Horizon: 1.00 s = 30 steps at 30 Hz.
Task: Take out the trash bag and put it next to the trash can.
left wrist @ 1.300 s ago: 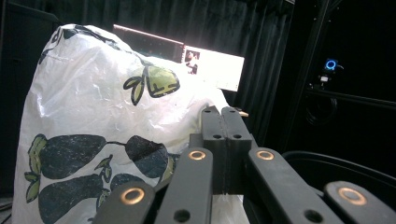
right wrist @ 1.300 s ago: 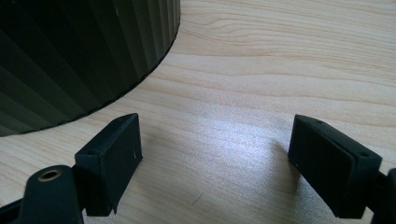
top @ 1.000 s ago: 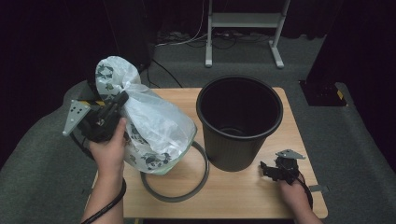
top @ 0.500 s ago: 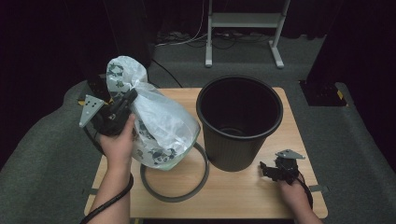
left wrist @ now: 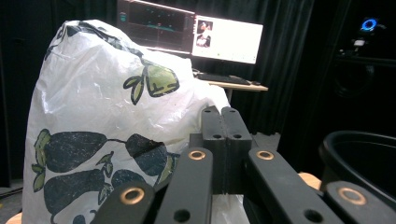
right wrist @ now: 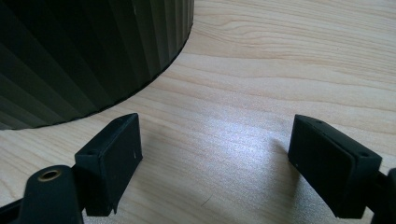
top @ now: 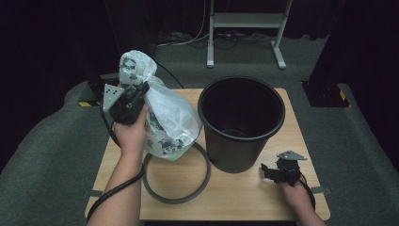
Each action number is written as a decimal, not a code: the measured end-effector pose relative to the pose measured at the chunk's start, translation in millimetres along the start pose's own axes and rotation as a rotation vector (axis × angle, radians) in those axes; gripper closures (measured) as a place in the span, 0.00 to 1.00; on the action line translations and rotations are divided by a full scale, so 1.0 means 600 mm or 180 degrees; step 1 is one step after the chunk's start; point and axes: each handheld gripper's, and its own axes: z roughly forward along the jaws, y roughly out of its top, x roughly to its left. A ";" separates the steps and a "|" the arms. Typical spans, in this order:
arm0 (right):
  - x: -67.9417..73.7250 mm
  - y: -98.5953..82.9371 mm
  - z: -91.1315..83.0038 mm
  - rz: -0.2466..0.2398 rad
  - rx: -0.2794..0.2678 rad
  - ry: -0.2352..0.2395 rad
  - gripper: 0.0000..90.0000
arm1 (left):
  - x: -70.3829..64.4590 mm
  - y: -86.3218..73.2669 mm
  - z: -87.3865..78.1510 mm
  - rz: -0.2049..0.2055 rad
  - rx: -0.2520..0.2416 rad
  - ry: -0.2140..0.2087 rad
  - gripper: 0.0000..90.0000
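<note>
Two grippers work at a pale wooden table [top: 244,202] set on grey carpet, with black curtains, a metal stand and lit monitors [left wrist: 226,39] behind. Left gripper [top: 141,92], jaws pressed together, pinches a white printed bag [top: 164,117] held up over a grey ring [top: 176,181], left of a black bin [top: 242,122]. Right gripper [top: 270,172] rests on the tabletop beside the bin, jaws wide apart, holding nothing.
</note>
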 end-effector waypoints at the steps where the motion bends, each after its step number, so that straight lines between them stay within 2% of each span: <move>1: 0.000 0.000 0.000 -0.0001 0.0000 0.0002 0.19 | -0.001 -0.001 0.007 0.0029 0.0017 0.0028 1.00; 3: 0.000 0.000 0.000 -0.0007 -0.0001 0.0013 0.19 | -0.002 -0.002 0.017 0.0057 0.0046 0.0075 1.00; 12: 0.001 0.000 0.000 -0.0008 0.0004 0.0031 0.19 | -0.003 -0.011 0.056 -0.0015 0.0082 0.0157 1.00; 15: 0.001 0.000 0.000 -0.0013 0.0004 0.0032 0.19 | -0.001 -0.012 0.069 0.0020 0.0112 0.0185 1.00; 18: 0.001 0.000 0.000 -0.0016 0.0004 0.0035 0.19 | 0.006 -0.013 0.081 0.0030 0.0122 0.0241 1.00; 22: 0.001 0.000 0.000 -0.0014 0.0003 0.0035 0.19 | 0.016 -0.015 0.091 -0.0050 0.0176 0.0282 1.00; 24: 0.001 0.000 0.000 -0.0019 0.0004 0.0039 0.19 | 0.020 -0.016 0.095 -0.0023 0.0188 0.0300 1.00; 30: 0.001 0.000 0.000 -0.0028 0.0006 0.0045 0.19 | 0.035 -0.016 0.108 -0.0062 0.0177 0.0390 1.00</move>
